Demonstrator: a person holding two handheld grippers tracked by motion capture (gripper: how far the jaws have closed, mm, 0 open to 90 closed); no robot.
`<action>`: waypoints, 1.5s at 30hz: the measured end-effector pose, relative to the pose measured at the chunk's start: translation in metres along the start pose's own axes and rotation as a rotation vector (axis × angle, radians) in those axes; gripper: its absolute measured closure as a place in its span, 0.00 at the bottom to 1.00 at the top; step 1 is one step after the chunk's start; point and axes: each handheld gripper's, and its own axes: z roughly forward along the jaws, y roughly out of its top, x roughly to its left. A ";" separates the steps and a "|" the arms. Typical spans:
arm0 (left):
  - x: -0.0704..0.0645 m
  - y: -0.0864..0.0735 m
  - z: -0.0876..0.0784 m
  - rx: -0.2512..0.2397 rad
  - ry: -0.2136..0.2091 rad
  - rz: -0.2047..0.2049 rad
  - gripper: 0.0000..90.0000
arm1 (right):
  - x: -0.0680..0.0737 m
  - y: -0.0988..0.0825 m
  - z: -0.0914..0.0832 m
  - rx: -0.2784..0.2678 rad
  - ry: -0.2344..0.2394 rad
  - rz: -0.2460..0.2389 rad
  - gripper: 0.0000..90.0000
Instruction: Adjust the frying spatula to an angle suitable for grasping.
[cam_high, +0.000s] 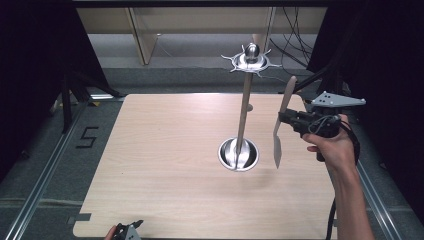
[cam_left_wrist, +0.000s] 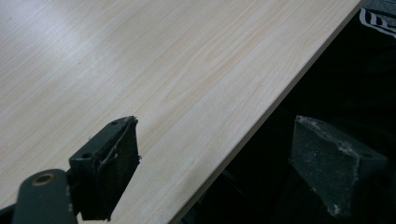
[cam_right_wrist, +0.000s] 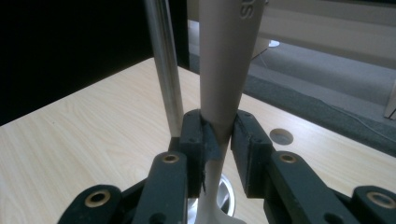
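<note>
A metal utensil stand rises from the middle of the table, with a round base (cam_high: 238, 154), a thin pole (cam_high: 243, 115) and a ring of hooks at its top (cam_high: 251, 59). Right of the pole, above the table, my right gripper (cam_high: 286, 118) is shut on a pale beige spatula-like utensil (cam_high: 276, 150). The utensil hangs nearly upright, handle up and blade down. In the right gripper view the gripper (cam_right_wrist: 219, 123) pinches the utensil (cam_right_wrist: 224, 60) at its narrow neck, with the pole (cam_right_wrist: 163, 65) just to its left. My left gripper (cam_high: 127, 230) rests at the table's near edge, open and empty (cam_left_wrist: 219, 128).
The light wooden table (cam_high: 165, 165) has a small round hole (cam_right_wrist: 281, 136) near its far right side. A dark floor with metal rails (cam_high: 45, 175) surrounds it, and cables (cam_high: 295, 40) lie behind the stand. In the left gripper view one jaw stands beyond the table edge (cam_left_wrist: 261, 121).
</note>
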 end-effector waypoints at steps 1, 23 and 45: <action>0.000 0.000 0.001 -0.005 -0.007 -0.001 0.16 | 0.000 0.004 0.000 0.010 0.008 -0.012 0.84; -0.001 0.000 0.001 -0.008 -0.007 -0.005 0.16 | 0.007 0.031 0.004 0.007 -0.001 -0.052 0.84; 0.001 0.000 0.000 0.003 -0.018 0.006 0.16 | 0.011 0.046 0.012 0.063 -0.003 -0.096 0.84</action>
